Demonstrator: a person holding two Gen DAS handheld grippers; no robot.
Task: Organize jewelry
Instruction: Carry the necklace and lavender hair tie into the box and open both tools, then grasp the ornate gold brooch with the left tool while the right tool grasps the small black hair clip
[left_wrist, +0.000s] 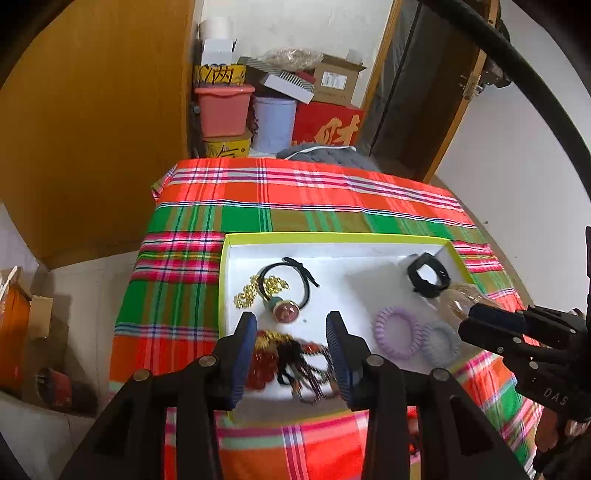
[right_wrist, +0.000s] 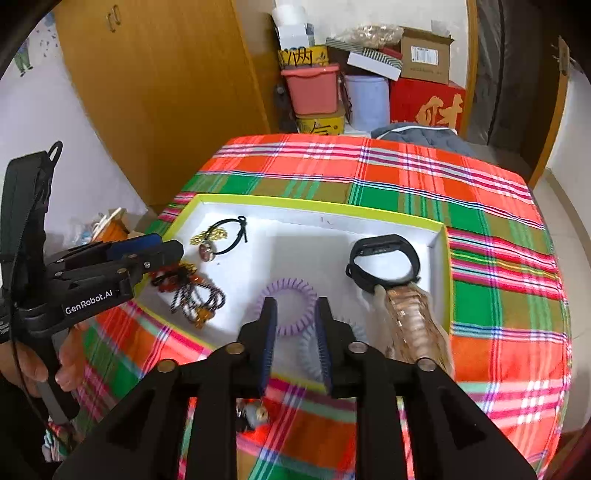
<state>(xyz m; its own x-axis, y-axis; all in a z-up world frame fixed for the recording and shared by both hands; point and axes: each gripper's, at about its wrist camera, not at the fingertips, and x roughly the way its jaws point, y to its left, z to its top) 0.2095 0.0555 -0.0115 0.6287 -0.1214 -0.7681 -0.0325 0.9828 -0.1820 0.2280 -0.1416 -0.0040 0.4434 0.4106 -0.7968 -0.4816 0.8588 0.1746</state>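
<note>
A white tray with a yellow-green rim (left_wrist: 334, 238) (right_wrist: 321, 208) lies on the plaid cloth. In it are a black hair tie with a round charm (left_wrist: 284, 308) (right_wrist: 207, 249), a gold chain (left_wrist: 245, 293), a red and black tasselled bundle (left_wrist: 291, 363) (right_wrist: 192, 291), a purple coil tie (left_wrist: 397, 330) (right_wrist: 286, 291), a pale blue coil tie (left_wrist: 441, 343) (right_wrist: 308, 349), a black band (left_wrist: 428, 275) (right_wrist: 384, 260) and a clear amber clip (right_wrist: 410, 317). My left gripper (left_wrist: 291, 325) is open above the bundle. My right gripper (right_wrist: 295, 310) is open over the coil ties.
The table is draped in a red, green and pink plaid cloth (right_wrist: 480, 206). A small item (right_wrist: 255, 411) lies on the cloth below the right gripper. Boxes and tubs (left_wrist: 258, 107) are stacked behind the table beside a wooden wardrobe (left_wrist: 92, 129).
</note>
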